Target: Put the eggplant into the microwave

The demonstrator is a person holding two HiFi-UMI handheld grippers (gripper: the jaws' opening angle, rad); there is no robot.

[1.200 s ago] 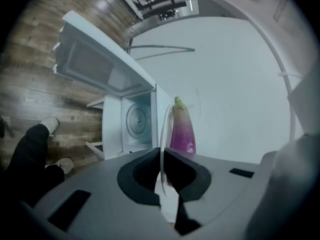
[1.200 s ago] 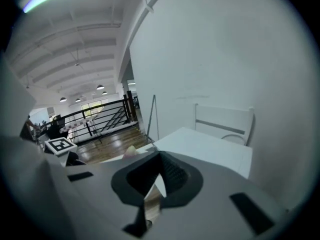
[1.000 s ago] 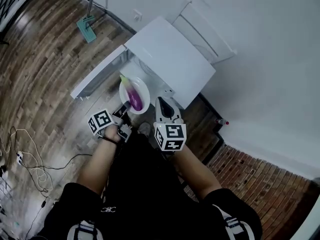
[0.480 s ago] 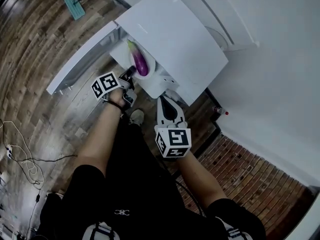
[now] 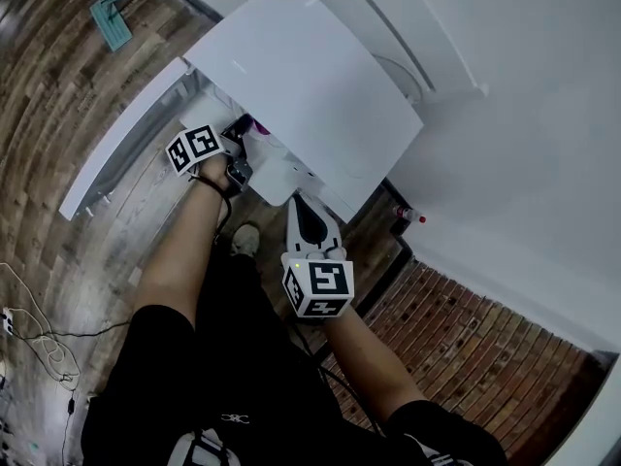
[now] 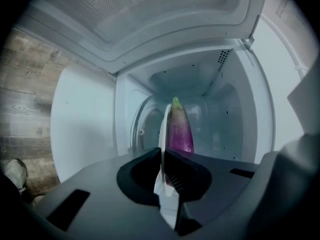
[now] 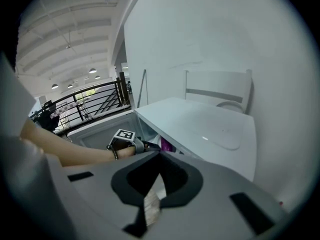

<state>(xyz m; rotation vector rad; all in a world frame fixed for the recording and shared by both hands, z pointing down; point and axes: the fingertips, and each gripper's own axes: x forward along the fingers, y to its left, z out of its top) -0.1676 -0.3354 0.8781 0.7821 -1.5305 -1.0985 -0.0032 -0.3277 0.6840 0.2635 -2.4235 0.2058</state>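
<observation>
A purple eggplant (image 6: 179, 129) with a green stem lies on a white plate (image 6: 163, 129), which shows edge-on in the left gripper view. My left gripper (image 6: 163, 156) is shut on the plate's near rim. Plate and eggplant are at the mouth of the open white microwave (image 5: 301, 85), in front of its glass turntable (image 6: 142, 126). From the head view only a purple sliver of the eggplant (image 5: 260, 124) shows past the left gripper (image 5: 241, 129). The door (image 5: 116, 149) stands swung open to the left. My right gripper (image 5: 306, 205) hangs shut and empty in front of the microwave.
A white chair (image 7: 220, 91) stands behind the microwave against the wall. A green floor tool (image 5: 107, 22) lies on the wooden floor at the far left. Cables (image 5: 39, 338) trail at the lower left. A small red-capped bottle (image 5: 408, 216) sits by the brick strip.
My left gripper has carried the plate and eggplant forward and down into the microwave's opening, so the microwave's top now hides most of them. The right gripper has sunk a little.
</observation>
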